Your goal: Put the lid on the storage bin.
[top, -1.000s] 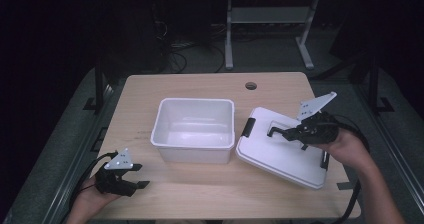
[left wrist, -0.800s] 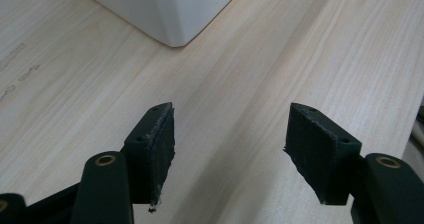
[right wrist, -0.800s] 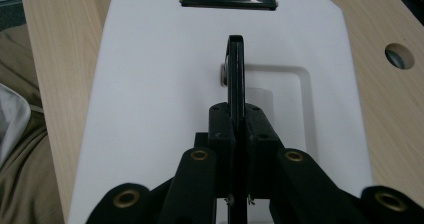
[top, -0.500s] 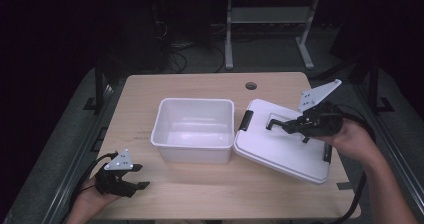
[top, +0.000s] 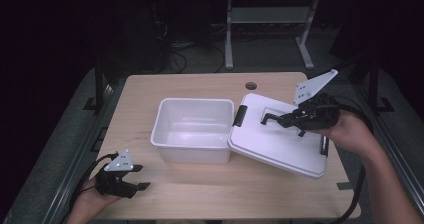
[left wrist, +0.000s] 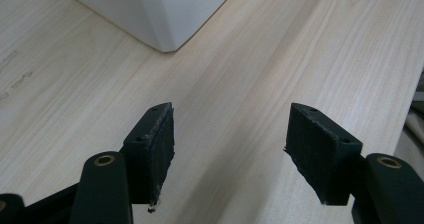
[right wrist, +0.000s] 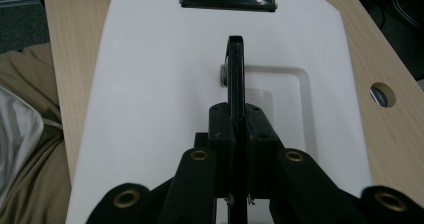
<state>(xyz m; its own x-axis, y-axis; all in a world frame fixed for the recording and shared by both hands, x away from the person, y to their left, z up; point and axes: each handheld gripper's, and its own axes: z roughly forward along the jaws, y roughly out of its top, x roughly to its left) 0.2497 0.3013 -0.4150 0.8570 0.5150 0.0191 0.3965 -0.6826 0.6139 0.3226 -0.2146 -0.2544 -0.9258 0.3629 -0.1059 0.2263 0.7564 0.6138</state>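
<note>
Pinching a thin black handle (right wrist: pixel 235 69) on the smooth white lid (top: pixel 280 139).

The left tool (top: pixel 131 178) is held low in the left hand (top: pixel 92 196) — its jaws are set apart with nothing between them. The right tool (top: pixel 270 119) is carried raised in the right hand (top: pixel 350 131), forearm stretched forward — its jaws are pressed tightly together.
</note>
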